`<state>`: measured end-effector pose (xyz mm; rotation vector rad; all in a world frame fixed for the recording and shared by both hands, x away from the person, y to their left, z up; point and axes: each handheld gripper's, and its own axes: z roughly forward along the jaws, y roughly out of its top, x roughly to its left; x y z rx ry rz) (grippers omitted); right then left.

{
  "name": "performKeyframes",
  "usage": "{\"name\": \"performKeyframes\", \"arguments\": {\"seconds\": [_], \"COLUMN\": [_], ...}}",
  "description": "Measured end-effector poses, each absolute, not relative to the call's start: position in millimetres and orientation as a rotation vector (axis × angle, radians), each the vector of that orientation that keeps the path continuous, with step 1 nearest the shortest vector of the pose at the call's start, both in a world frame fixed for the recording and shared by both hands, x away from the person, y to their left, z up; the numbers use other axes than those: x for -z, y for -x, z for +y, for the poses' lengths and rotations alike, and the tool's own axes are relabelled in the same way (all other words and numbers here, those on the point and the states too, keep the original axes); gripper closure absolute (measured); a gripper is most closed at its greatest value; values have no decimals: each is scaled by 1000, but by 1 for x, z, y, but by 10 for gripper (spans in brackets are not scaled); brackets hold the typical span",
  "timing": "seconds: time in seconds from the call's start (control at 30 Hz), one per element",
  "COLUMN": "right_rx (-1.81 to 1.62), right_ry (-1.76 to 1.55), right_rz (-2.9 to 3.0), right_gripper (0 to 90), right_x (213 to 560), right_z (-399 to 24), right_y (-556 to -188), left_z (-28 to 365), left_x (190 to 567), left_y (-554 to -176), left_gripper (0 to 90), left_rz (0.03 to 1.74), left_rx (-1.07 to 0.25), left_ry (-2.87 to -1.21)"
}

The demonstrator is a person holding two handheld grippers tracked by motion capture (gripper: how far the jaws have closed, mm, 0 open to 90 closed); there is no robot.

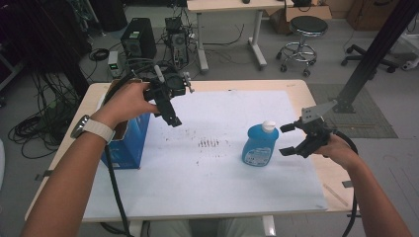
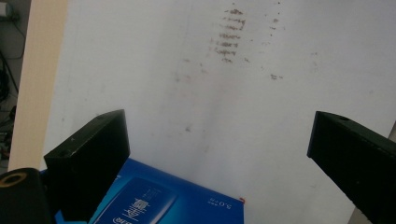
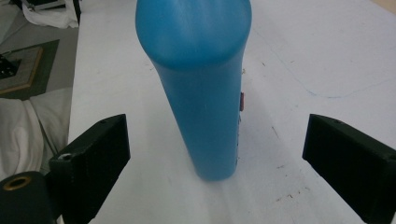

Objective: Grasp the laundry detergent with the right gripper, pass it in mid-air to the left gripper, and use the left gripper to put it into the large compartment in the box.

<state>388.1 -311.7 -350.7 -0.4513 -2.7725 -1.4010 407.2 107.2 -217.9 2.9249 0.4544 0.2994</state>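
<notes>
A blue bottle with a white cap stands upright on the white sheet, right of centre. My right gripper is open just to its right, jaws pointing at it. In the right gripper view the bottle stands ahead of the wide-spread jaws, not between them. A blue box stands at the table's left edge. My left gripper hovers open above the box's far right corner, holding nothing. The box's top lies below the left jaw in the left gripper view.
Dark smudges mark the sheet's middle. Behind the table sit a computer tower, tangled cables, a second desk and a stool. A black diagonal beam rises at the right.
</notes>
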Motion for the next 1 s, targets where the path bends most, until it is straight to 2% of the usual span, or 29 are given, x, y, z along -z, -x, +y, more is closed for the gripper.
{"name": "performKeyframes", "arguments": {"seconds": [1.0], "right_rx": [1442], "right_ry": [433], "right_rz": [-2767], "right_gripper": [75], "right_x": [367], "right_z": [-298], "right_y": [-390], "left_z": [109], "left_x": [218], "left_y": [-406], "left_gripper": [62], "left_rz": [472], "left_rx": [-302], "left_ry": [-2925]}}
